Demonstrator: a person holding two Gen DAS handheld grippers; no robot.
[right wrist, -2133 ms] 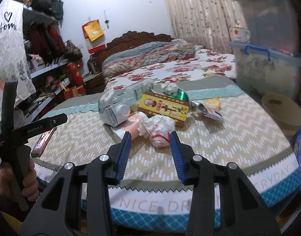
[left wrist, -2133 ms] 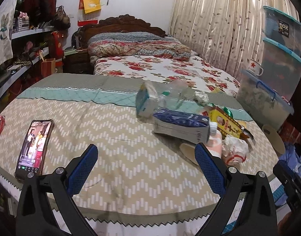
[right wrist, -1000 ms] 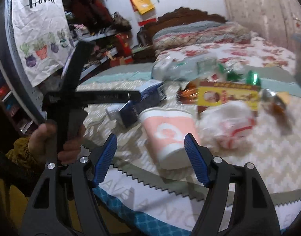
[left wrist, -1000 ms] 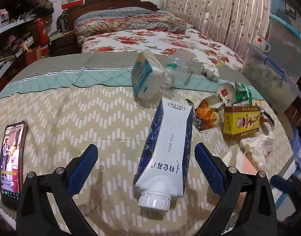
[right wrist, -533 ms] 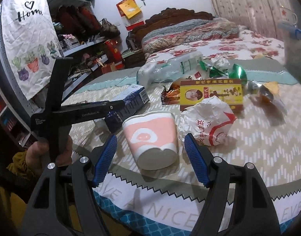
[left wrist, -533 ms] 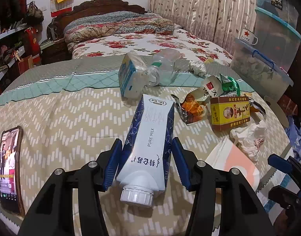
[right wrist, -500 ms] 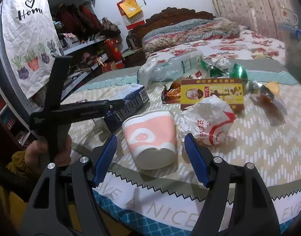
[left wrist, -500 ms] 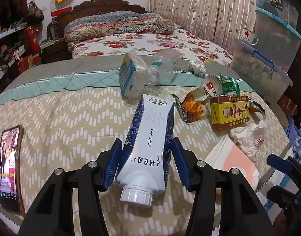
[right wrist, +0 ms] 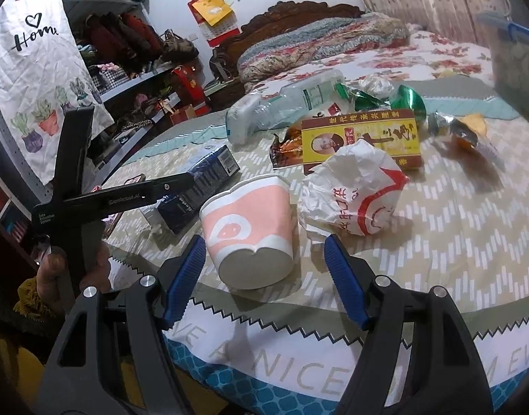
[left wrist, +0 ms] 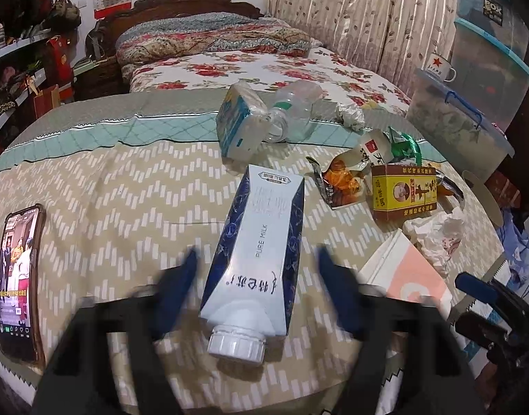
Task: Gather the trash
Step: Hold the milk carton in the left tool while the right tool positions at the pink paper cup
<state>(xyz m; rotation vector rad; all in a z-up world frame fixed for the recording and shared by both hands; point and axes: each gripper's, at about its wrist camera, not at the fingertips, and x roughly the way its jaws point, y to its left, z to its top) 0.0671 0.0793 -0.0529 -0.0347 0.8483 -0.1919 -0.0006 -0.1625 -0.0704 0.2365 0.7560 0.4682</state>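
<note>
In the left wrist view the left gripper (left wrist: pixel 255 269) is blurred, its blue pads standing clear on either side of the milk carton (left wrist: pixel 261 242), which lies cap-end nearest on the zigzag tablecloth (left wrist: pixel 126 190); half a second ago the pads hugged the carton's sides, and the jaws have just been opening, so it is released. The carton reads "PURE MILK"; a lit phone (left wrist: pixel 17 276) lies to the left, and a yellow box (left wrist: pixel 404 192) with Chinese characters to the right. In the right wrist view the right gripper (right wrist: pixel 264 259) stands wide, as it did half a second ago, its pads flanking but not touching the pink paper cup (right wrist: pixel 248 228) lying on its side near the table's edge. Just beside the cup sits a crumpled wrapper (right wrist: pixel 350 193) with red print. A hanging cloth (right wrist: pixel 32 69) reads "Home".
</note>
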